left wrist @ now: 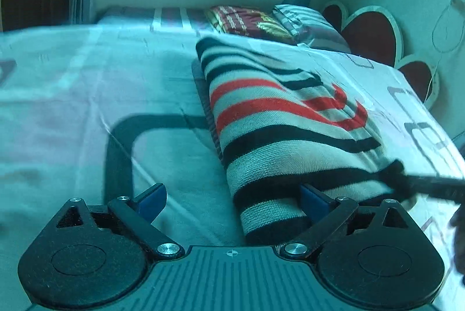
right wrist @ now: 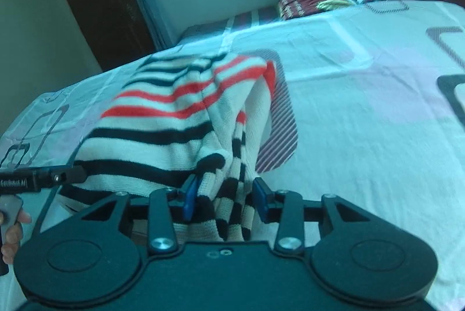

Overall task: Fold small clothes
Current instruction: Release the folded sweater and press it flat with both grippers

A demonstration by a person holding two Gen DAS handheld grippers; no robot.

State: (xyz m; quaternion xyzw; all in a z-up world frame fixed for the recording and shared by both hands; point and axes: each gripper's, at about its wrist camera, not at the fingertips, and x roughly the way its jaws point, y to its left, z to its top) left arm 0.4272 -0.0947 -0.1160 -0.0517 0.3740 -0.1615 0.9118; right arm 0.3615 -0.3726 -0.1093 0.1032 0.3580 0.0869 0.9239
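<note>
A cream knit sweater with black and red stripes (left wrist: 279, 119) lies on the bed, partly folded. My left gripper (left wrist: 232, 197) is open, its right blue pad against the sweater's near left edge, nothing held between the pads. In the right wrist view the sweater (right wrist: 162, 119) is bunched, and a striped fold hangs between the blue pads of my right gripper (right wrist: 225, 197). The jaws stand a little apart with the knit between them. The other gripper's black tip (right wrist: 58, 177) touches the sweater's left edge. The right gripper's tip (left wrist: 430, 183) shows in the left wrist view.
The bed sheet (left wrist: 87, 107) is pale with dark square outlines. A maroon folded blanket (left wrist: 250, 23) and a striped pillow (left wrist: 308, 23) lie at the far end below a window. A heart-shaped headboard (left wrist: 369, 35) stands at the right. A dark wardrobe (right wrist: 98, 5) stands at left.
</note>
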